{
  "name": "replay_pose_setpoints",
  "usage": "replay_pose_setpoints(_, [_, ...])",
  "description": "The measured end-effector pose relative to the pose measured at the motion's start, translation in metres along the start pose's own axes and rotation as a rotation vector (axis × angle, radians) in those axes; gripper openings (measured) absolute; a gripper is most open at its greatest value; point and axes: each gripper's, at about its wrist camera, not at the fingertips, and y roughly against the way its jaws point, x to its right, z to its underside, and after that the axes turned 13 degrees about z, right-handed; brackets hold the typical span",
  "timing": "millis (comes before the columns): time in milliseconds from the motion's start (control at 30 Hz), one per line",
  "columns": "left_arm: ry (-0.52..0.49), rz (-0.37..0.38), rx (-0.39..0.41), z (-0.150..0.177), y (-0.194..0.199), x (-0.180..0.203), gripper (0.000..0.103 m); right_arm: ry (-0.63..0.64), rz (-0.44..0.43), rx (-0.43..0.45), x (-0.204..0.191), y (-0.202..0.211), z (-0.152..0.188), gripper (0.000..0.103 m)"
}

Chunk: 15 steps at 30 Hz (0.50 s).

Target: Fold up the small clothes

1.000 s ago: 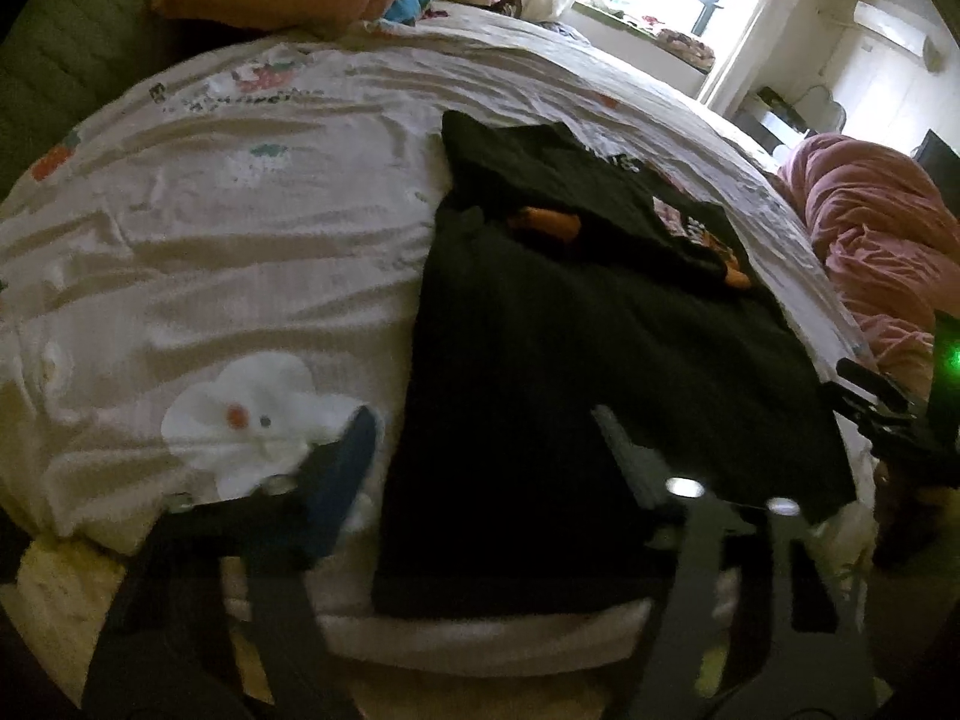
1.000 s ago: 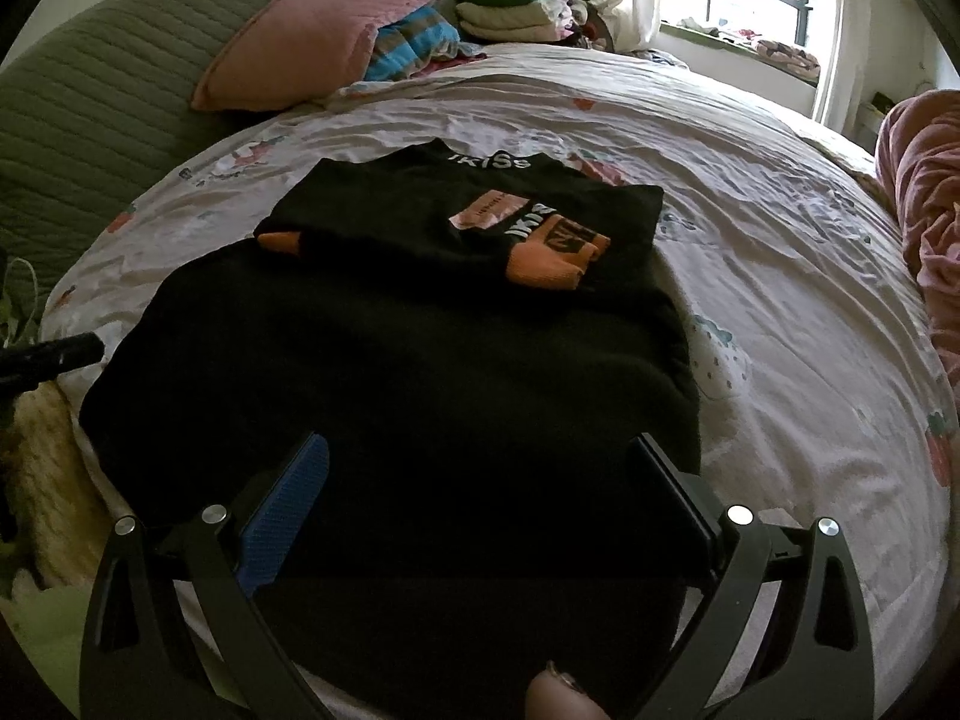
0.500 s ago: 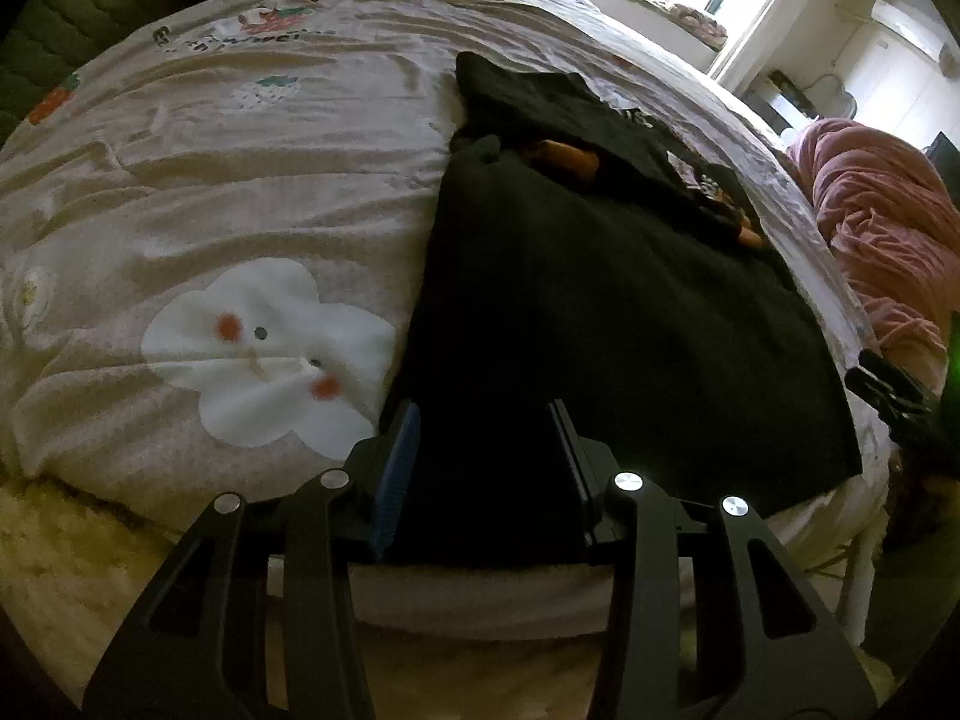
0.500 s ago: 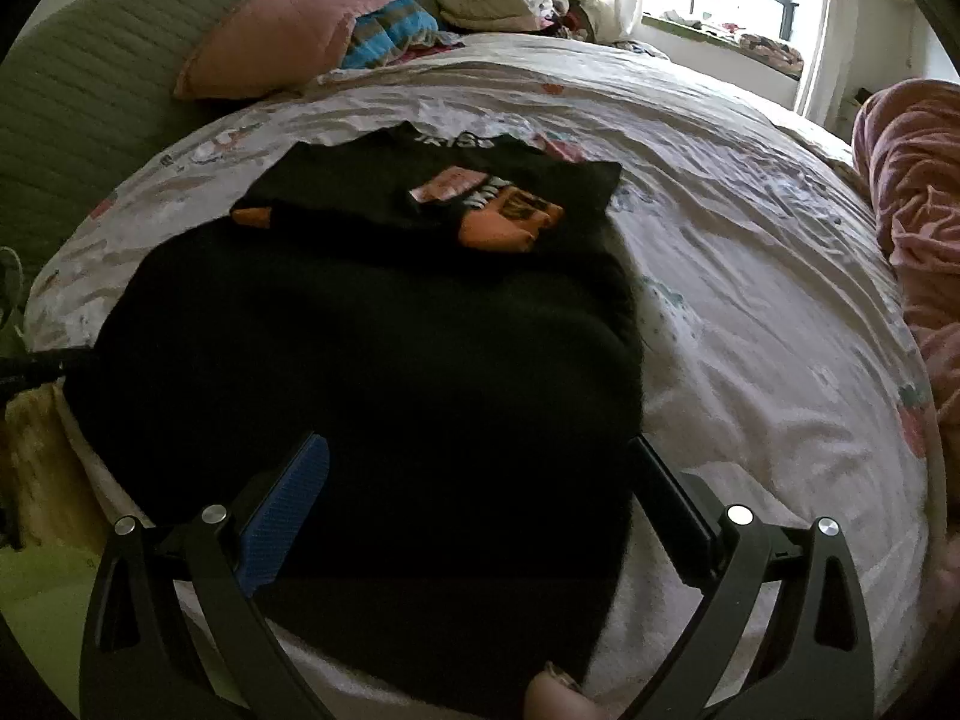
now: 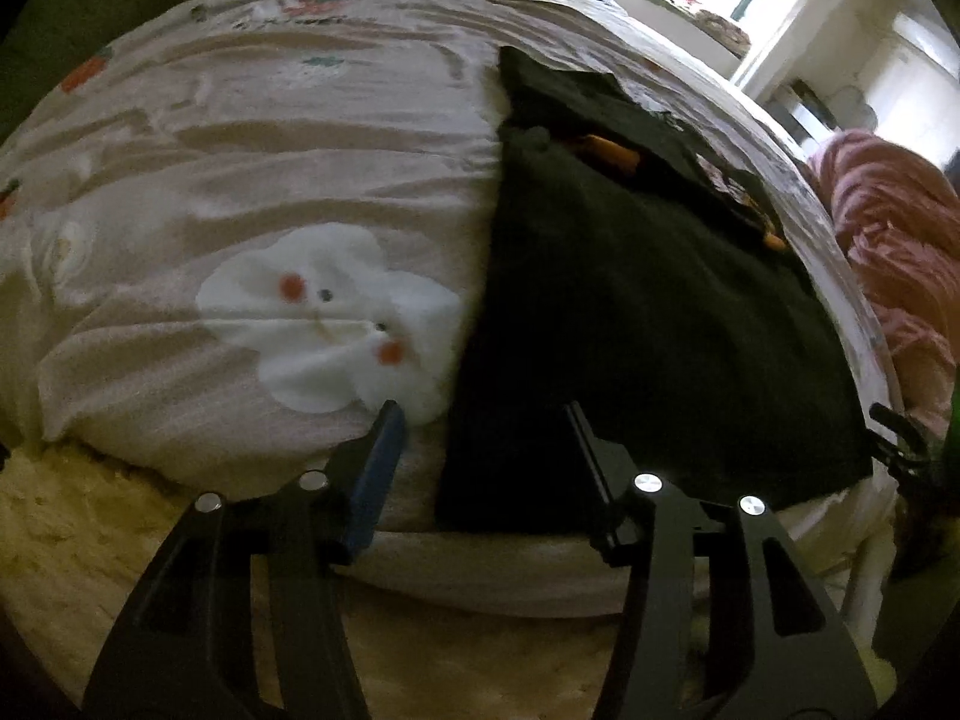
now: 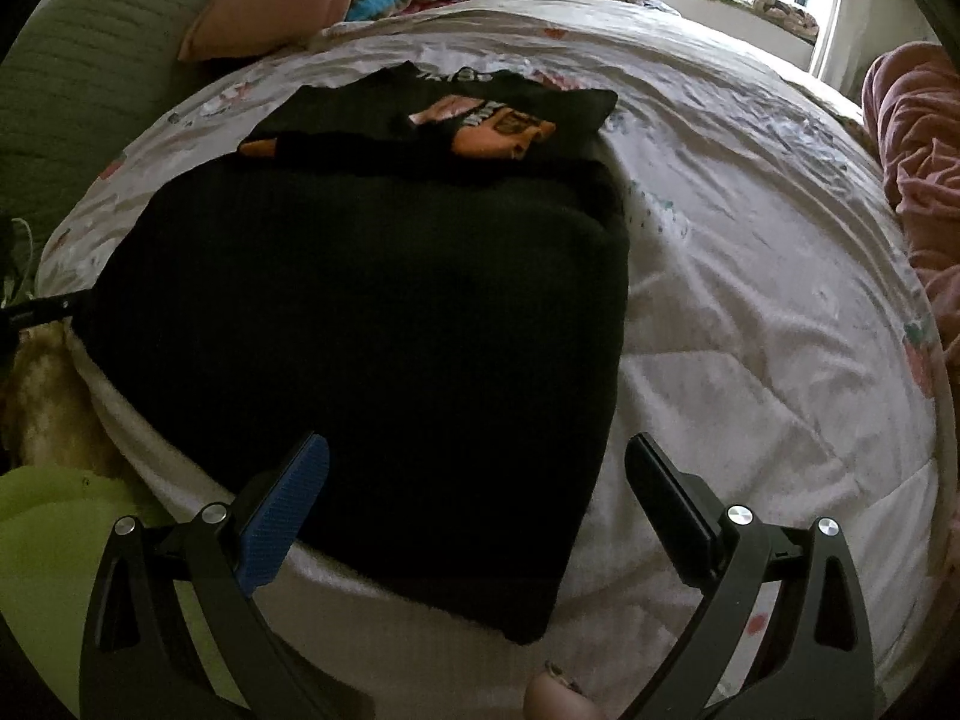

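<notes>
Where the bed [image 6: 750, 312] ends, black garment [image 6: 372, 312] corner between right gripper [image 6: 474, 480] fingers.

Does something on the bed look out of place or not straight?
Mostly tidy. The black garment lies flat, but its near hem hangs past the bed edge, and one orange cuff peeks out from the folded sleeves.

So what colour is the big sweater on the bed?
Black sweater, clearest in the right wrist view.

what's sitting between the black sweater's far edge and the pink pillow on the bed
Only bare printed bedsheet lies between the black sweater and the pink pillow; the right wrist view shows it.
</notes>
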Motion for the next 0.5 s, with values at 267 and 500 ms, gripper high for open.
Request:
replay_pose_setpoints(267, [-0.018,0.014,-0.020,0.002,-0.009,0.004,0.020,-0.005,-0.021,-0.028,0.010,0.008,0.010,0.098])
replay_pose_setpoints(500, [-0.012,0.020,-0.021,0.002,-0.010,0.003,0.020,-0.050,-0.083,-0.079,0.020,0.005,0.018,0.062])
